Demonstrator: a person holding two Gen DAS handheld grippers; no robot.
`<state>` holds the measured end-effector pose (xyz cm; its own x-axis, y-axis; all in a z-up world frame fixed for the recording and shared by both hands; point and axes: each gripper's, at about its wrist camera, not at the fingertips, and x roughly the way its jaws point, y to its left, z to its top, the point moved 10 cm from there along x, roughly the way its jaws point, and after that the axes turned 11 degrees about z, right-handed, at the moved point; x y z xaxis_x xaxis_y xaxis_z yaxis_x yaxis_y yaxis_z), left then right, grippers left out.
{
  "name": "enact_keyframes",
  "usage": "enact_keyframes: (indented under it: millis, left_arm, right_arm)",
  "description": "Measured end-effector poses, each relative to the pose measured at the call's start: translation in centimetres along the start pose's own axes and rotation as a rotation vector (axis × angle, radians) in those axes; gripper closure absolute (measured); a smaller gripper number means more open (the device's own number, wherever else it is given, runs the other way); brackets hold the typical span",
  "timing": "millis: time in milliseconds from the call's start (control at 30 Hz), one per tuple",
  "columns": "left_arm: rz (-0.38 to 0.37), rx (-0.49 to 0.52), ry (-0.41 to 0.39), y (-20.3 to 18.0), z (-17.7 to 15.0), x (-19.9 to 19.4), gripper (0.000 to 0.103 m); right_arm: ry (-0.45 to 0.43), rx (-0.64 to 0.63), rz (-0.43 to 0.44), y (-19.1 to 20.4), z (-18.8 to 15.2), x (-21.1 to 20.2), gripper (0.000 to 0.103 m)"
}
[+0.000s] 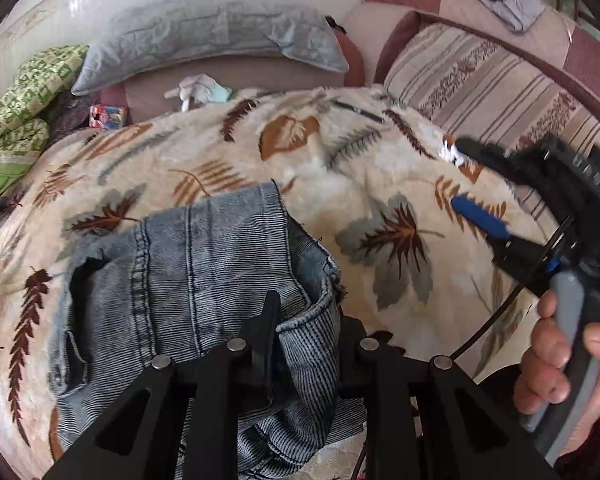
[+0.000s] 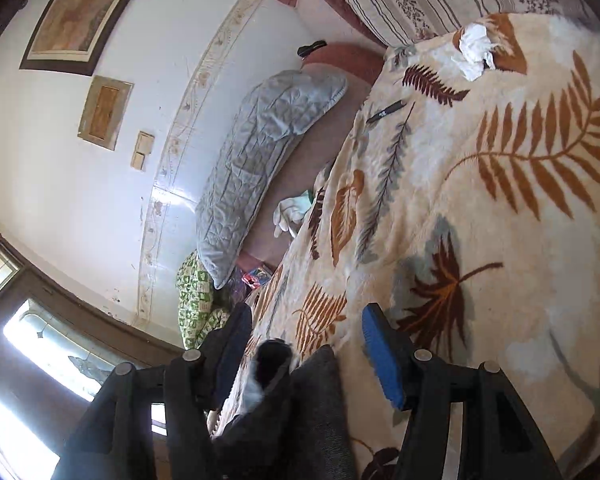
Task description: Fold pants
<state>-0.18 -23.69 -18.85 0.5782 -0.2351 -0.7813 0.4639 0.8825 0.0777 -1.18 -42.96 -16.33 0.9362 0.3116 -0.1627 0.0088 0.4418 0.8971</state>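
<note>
Leaf-print blanket (image 1: 380, 168): jeans (image 1: 204, 264) bunched on near side. Left gripper (image 1: 300, 340) pinched hem fold; right gripper (image 2: 306, 354) half-spread, empty. Denim likely heavy, limp; best gripped at seams.

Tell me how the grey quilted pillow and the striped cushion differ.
The grey quilted pillow is plain pale grey with stitched quilting; the striped cushion has beige and brown bands with a floral print. The pillow leans against the wall, the cushion against a maroon patchwork cover. Both stand at the leaf-print blanket's edge.
</note>
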Motion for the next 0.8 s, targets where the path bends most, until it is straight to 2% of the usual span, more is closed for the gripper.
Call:
enact_keyframes:
  millis: [67,133,167,233,300,333,400,467,533,600,733,800]
  left_arm:
    - [-0.008,0.001,0.059,-0.7,-1.1,1.5,0.073]
    - [-0.053,-0.002,0.051,-1.0,-1.1,0.8,0.058]
    - [-0.075,0.004,0.029,-1.1,-0.7,-0.2,0.056]
    - [-0.119,0.020,-0.032,-0.8,0.5,-2.7,0.041]
    - [-0.130,0.021,-0.130,0.5,2.4,-5.7,0.030]
    - [-0.101,0.020,-0.186,1.8,3.3,-7.0,0.023]
    - [0.004,0.026,-0.266,4.9,4.7,-8.7,0.012]
    - [0.094,0.019,-0.291,8.5,5.2,-8.7,0.011]
    - [0.181,-0.005,-0.245,12.3,5.2,-7.0,0.011]
    - [0.227,-0.065,-0.168,16.0,4.7,-4.3,0.011]
    - [0.228,-0.208,-0.040,21.0,3.7,1.0,0.012]
    - [0.254,-0.212,-0.011,21.7,2.9,3.0,0.012]
  right_arm:
    - [-0.021,-0.027,-0.015,0.1,0.5,-0.5,0.042]
    - [-0.017,-0.043,-0.022,0.1,0.5,-0.5,0.042]
    - [-0.010,-0.044,-0.023,0.0,0.4,-0.3,0.042]
    - [0.010,-0.044,-0.027,0.0,-0.1,0.4,0.042]
    - [0.026,-0.049,-0.033,0.1,-0.6,1.2,0.042]
    - [0.033,-0.054,-0.034,0.2,-0.8,1.5,0.042]
    - [0.052,-0.073,-0.033,0.6,-1.6,2.2,0.042]
    - [0.078,-0.117,-0.041,1.3,-2.5,3.0,0.042]
    - [0.126,-0.168,-0.038,2.3,-3.8,4.2,0.042]
    - [0.204,-0.198,-0.006,3.5,-5.5,6.0,0.042]
    - [0.343,-0.208,0.079,5.6,-8.2,9.4,0.042]
    - [0.388,-0.194,0.110,6.3,-8.9,10.8,0.042]
